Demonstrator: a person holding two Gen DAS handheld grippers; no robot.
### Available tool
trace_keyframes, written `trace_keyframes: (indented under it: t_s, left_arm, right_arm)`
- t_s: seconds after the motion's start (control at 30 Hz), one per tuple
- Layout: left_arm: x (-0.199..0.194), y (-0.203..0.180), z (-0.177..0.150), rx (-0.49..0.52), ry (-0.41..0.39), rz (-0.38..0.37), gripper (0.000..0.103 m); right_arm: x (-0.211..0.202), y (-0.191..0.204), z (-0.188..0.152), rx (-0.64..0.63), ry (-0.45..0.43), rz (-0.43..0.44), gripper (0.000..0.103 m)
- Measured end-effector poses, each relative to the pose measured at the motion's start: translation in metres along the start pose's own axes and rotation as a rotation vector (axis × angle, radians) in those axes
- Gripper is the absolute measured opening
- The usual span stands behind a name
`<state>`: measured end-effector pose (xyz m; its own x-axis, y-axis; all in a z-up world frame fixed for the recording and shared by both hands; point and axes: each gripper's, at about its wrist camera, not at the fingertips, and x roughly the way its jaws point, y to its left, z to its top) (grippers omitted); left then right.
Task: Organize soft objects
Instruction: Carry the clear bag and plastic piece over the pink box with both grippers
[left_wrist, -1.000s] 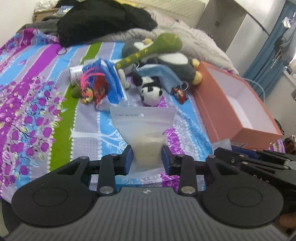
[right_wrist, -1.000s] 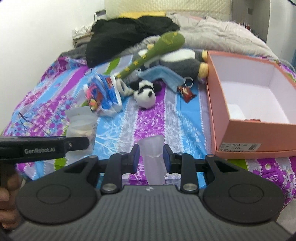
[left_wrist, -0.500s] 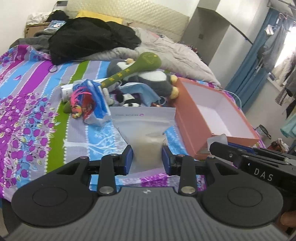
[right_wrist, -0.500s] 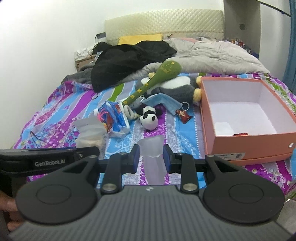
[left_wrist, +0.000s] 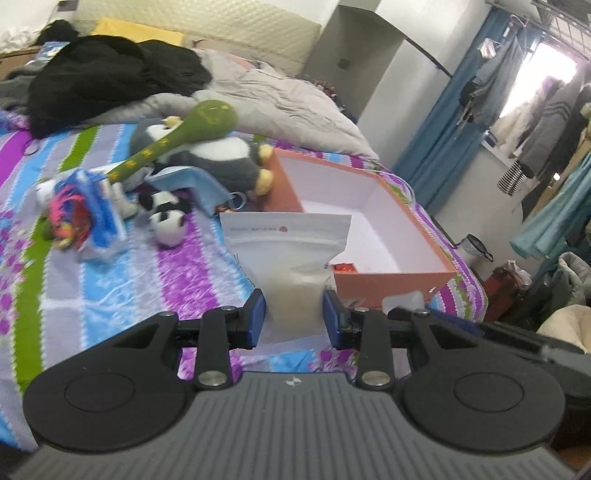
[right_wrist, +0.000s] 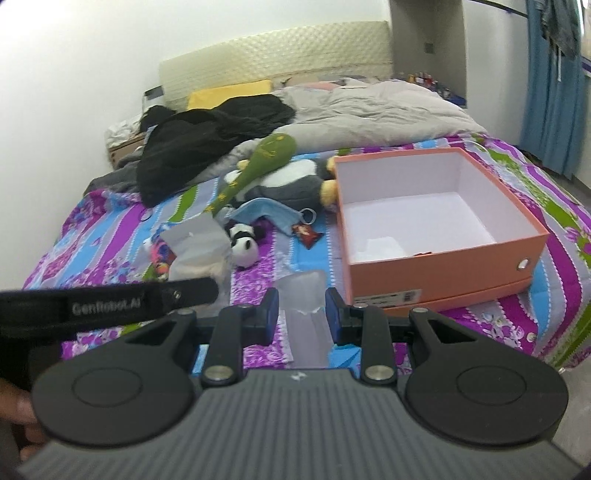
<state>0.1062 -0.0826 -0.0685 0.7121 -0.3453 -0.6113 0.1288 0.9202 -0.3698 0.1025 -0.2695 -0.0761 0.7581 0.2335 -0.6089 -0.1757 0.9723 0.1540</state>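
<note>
My left gripper (left_wrist: 294, 317) is shut on a white zip pouch (left_wrist: 290, 254) with pale filling, held upright above the bedspread in front of the orange box (left_wrist: 391, 280). My right gripper (right_wrist: 301, 316) is shut on a small translucent pouch (right_wrist: 303, 295), just left of the orange box (right_wrist: 443, 269) front corner. The left gripper's arm and its pouch (right_wrist: 199, 251) show at the left of the right wrist view. On the bed lie a small panda toy (right_wrist: 243, 243), a big penguin plush (right_wrist: 291, 184), a green plush club (right_wrist: 258, 162), a blue face mask (right_wrist: 269, 214) and a colourful packet (left_wrist: 81, 218).
The box is open, white inside, with a small red item (left_wrist: 343, 267) and a clear packet (right_wrist: 380, 247) on its floor. A black garment (right_wrist: 207, 136) and grey duvet (right_wrist: 369, 110) cover the bed's far end. Blue curtains (left_wrist: 443, 129) and hanging clothes (left_wrist: 554, 155) stand right of the bed.
Both grippers have risen and swung right toward the orange box, each still holding its pouch. The box now sits closer and more central in both views.
</note>
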Motion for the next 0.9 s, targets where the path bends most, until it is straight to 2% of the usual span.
trace_keyframes:
  t_s: [0.43,0.77,0.9]
  left_arm:
    - [0.088,-0.039,0.065,0.099,0.053,-0.047,0.04]
    - [0.196,-0.057,0.096,0.127,0.165,-0.081,0.04]
    - [0.234,-0.063,0.105,0.163,0.21,-0.058,0.04]
  right_arm:
    - [0.045,-0.071,0.047,0.079,-0.013,-0.098,0.031]
    - [0.112,-0.129,0.082,0.141,0.053,-0.121,0.031]
    - [0.14,-0.139,0.092,0.084,0.08,-0.167,0.031]
